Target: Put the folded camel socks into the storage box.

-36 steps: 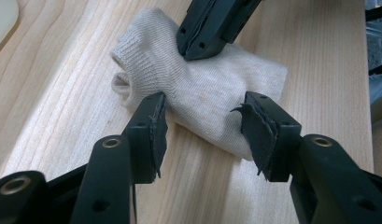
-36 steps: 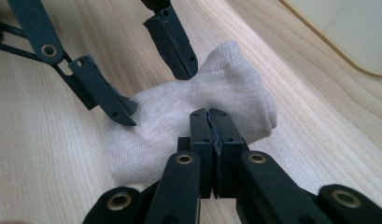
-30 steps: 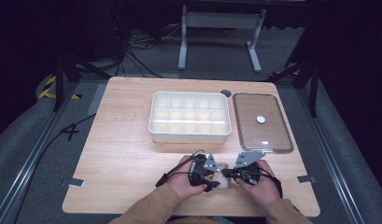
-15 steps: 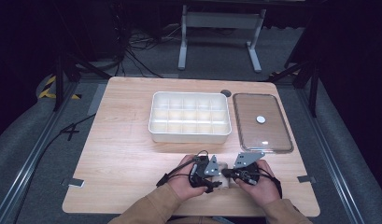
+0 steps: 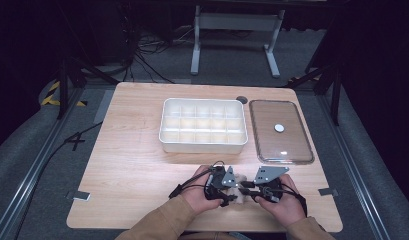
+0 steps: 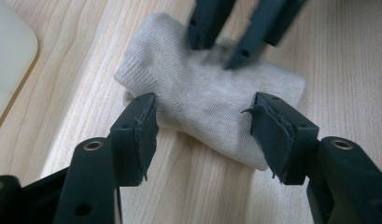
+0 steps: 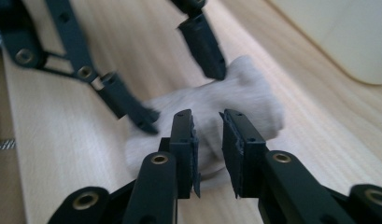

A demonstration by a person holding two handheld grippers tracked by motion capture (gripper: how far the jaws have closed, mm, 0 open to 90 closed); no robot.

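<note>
lying flat on the table (image 5: 132, 165), the grey sock (image 6: 212, 107) is straddled by the wide-spread left gripper (image 6: 202, 121); the right gripper (image 7: 207, 135), its jaws just opening narrowly, is held over it.

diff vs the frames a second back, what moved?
Right tongs have just been opening, with a narrow gap between the jaws and the folded grey cloth just beyond it. Left tongs opened wider and straddle the cloth's near edge. Both hands barely shifted. Divided bin and clear lid unchanged.
</note>
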